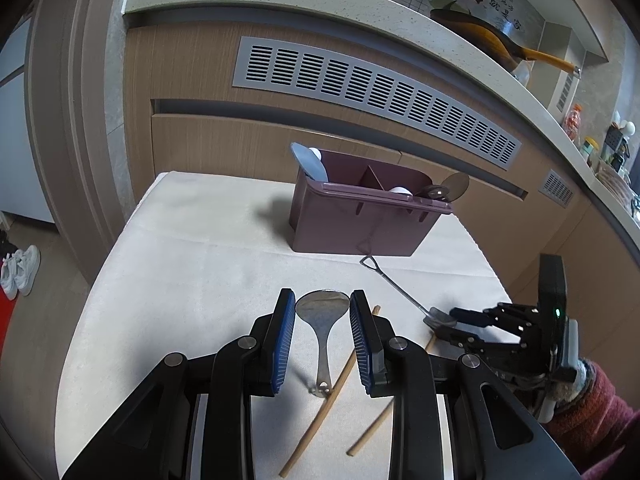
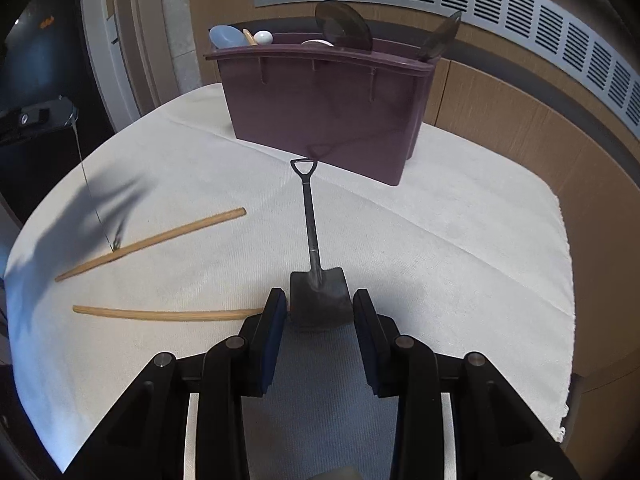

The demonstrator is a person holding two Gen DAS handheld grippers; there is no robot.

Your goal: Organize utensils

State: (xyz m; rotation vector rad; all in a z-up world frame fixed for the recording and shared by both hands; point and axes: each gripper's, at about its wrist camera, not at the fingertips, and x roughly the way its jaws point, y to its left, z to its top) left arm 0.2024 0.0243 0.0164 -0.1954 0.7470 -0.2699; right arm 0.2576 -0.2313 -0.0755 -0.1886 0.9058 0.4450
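My left gripper (image 1: 322, 300) is shut on the bowl of a metal spoon (image 1: 322, 320); the handle hangs down toward the cloth. In the right wrist view that spoon (image 2: 94, 192) is a thin edge-on line whose tip reaches a wooden chopstick (image 2: 152, 240). A second chopstick (image 2: 160, 314) lies nearer. My right gripper (image 2: 320, 304) stands open low over the cloth. Its fingertips closely flank the blade of a dark shovel-shaped spoon (image 2: 310, 220), which lies flat. The left wrist view also has this gripper (image 1: 444, 322) at the shovel spoon (image 1: 396, 292).
A purple divided caddy (image 1: 352, 224) (image 2: 320, 112) holding spoons and ladles stands at the far side of the white cloth (image 1: 200, 260). Behind it are wooden cabinets with a grey vent (image 1: 360, 84). A red sleeve (image 1: 600, 408) is at the right, and white shoes (image 1: 20, 272) are on the floor.
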